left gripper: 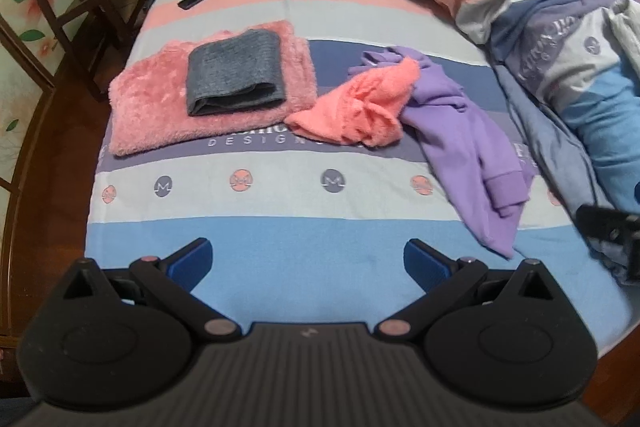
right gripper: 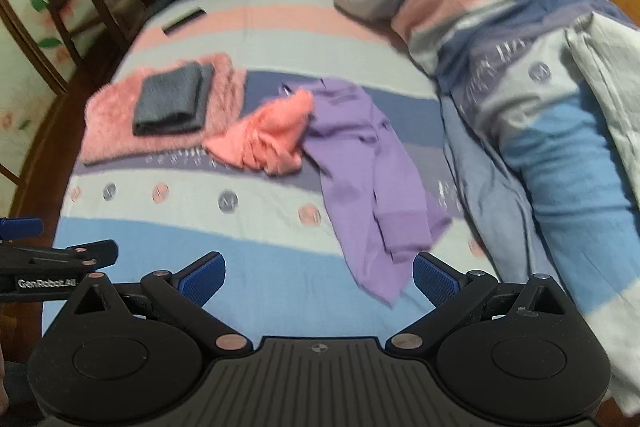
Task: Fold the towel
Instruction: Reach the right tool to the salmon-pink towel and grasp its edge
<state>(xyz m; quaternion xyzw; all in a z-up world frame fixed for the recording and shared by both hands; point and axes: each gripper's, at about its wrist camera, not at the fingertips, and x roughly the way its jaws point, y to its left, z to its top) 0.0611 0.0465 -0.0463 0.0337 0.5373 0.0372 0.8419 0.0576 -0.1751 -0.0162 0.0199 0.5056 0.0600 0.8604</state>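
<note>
Both tools, left tool (left gripper: 307, 265) and right tool (right gripper: 318, 279), are hovering with fingers apart over the bed (left gripper: 280, 239). The crumpled coral towel (left gripper: 356, 107) is lying at 12 o'clock, overlapping a purple garment (left gripper: 468, 147); a careless pinch risks lifting both.

The right gripper (right gripper: 316, 279) hangs with fingers (right gripper: 202, 281) spread wide over the bed (right gripper: 260, 291). The purple garment's (right gripper: 360, 163) hem lies just inside the right finger; a crumpled coral towel (right gripper: 268, 139) lies well ahead.
</note>
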